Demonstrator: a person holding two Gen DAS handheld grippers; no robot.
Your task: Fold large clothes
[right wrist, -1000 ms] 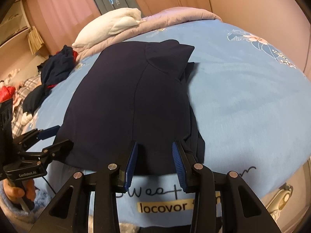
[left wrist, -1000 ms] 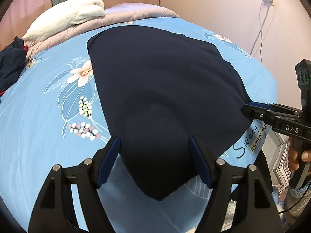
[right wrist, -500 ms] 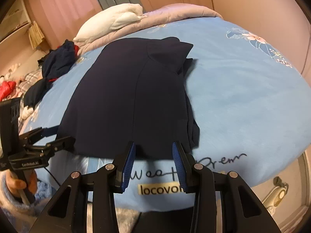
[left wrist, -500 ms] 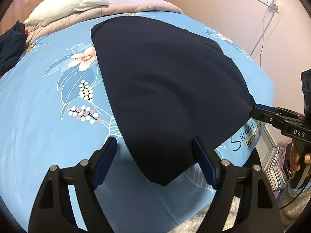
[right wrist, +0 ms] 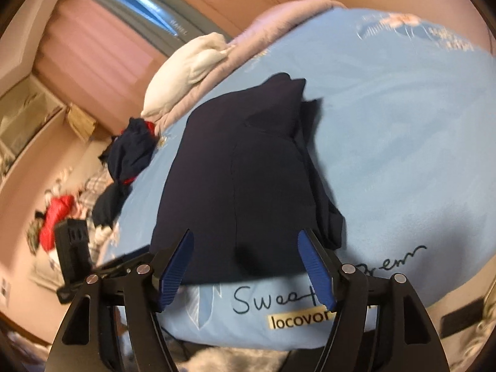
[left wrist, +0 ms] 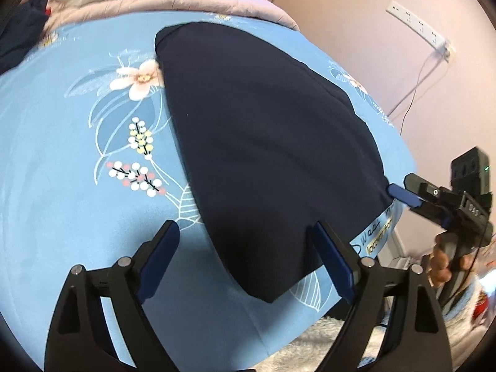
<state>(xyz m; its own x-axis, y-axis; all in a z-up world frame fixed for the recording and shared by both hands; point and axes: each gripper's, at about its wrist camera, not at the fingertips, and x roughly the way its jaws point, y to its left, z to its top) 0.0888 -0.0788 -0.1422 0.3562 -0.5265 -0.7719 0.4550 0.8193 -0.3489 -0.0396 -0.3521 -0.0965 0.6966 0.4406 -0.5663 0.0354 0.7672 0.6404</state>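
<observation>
Nearest, both tongs are released and grasp nothing: the left gripper [left wrist: 245, 262] stands spread over the near corner of the navy garment [left wrist: 263, 142], and the right gripper [right wrist: 246, 265] gapes wide at that garment's near hem, just above the printed edge of the blue bedspread [right wrist: 403, 142]. The garment lies in front of both, already doubled into a flat panel with layered edges showing on the right gripper's far side, so I judge at least one fold done and a further fold left. Beyond lie a white pillow [right wrist: 189, 65] and a clothes heap [right wrist: 130, 152]; no containers are clearly visible.
</observation>
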